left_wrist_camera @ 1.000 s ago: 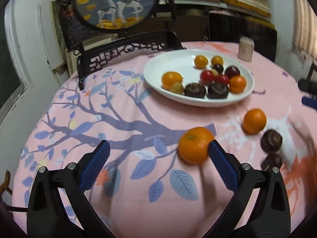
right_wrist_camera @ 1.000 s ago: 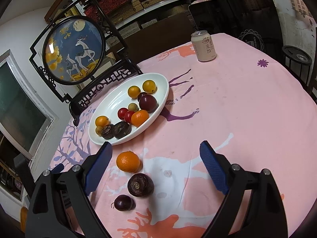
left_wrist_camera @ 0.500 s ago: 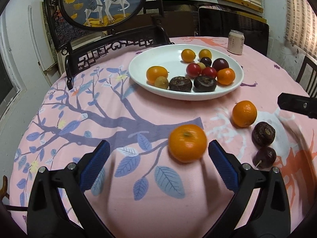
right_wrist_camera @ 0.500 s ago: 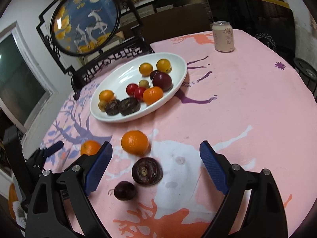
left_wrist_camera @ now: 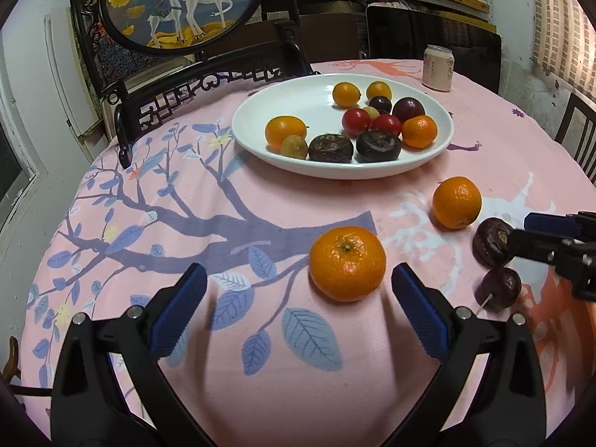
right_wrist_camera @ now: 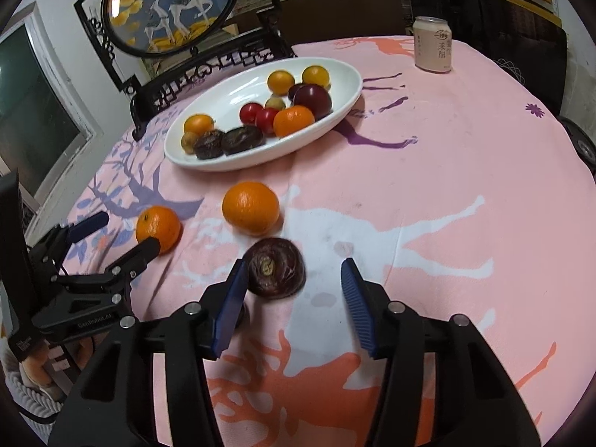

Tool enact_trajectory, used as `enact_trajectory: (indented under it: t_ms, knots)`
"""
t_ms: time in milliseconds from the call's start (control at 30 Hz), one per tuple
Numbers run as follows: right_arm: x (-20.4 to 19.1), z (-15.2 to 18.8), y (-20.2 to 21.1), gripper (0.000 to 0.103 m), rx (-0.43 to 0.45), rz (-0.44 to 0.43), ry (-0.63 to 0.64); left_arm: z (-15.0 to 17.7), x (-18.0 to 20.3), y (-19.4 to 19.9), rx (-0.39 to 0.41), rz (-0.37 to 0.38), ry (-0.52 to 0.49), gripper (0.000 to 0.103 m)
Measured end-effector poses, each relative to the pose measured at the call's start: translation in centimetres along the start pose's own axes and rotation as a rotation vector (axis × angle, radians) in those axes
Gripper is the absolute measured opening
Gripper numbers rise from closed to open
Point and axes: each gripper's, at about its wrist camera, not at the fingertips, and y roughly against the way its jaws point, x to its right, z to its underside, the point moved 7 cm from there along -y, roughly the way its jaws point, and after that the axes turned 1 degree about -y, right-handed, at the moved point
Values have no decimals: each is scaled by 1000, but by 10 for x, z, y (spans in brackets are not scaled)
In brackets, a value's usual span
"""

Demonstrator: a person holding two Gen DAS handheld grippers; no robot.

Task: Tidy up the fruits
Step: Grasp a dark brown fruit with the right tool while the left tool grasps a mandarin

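Note:
A white oval plate (left_wrist_camera: 298, 111) (right_wrist_camera: 335, 78) holds several small fruits. On the pink tablecloth lie a near orange (left_wrist_camera: 347, 263) (right_wrist_camera: 158, 227), a second orange (left_wrist_camera: 456, 202) (right_wrist_camera: 250, 207), a dark wrinkled fruit (left_wrist_camera: 491, 242) (right_wrist_camera: 276, 272) and a small dark plum (left_wrist_camera: 501, 288). My left gripper (left_wrist_camera: 298, 296) (right_wrist_camera: 115, 231) is open and empty, the near orange just ahead between its fingers. My right gripper (right_wrist_camera: 294, 290) is open, its fingers on either side of the dark wrinkled fruit; its left pad almost touches it.
A drink can (left_wrist_camera: 438, 68) (right_wrist_camera: 433, 44) stands at the table's far side. A black carved stand with a round deer picture (left_wrist_camera: 178, 3) (right_wrist_camera: 171, 3) sits behind the plate. A chair (left_wrist_camera: 581, 138) is at the right edge.
My right gripper has moved down and forward until its fingers flank the dark wrinkled fruit. My left gripper has drawn back and turned slightly, so the near orange lies just ahead of its fingers.

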Motion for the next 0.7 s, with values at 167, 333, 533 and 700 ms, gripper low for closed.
enact_trajectory:
  t_ms: [167,333,533,700]
  knots:
    - [-13,6,-11,53,-18,26,77,0,7,-7,-26,9,-22,101]
    - [-17,3,-11,36,-8,-3,72,1,15,-11,-41,8,-56,101]
    - [-8,-1,-10,35,-18,-57,-10,-3,15,-14,-37,17,-50,101]
    - [-13,0,-9,35,-4,-30,25,-7,16,-19,-43,63,-31,101]
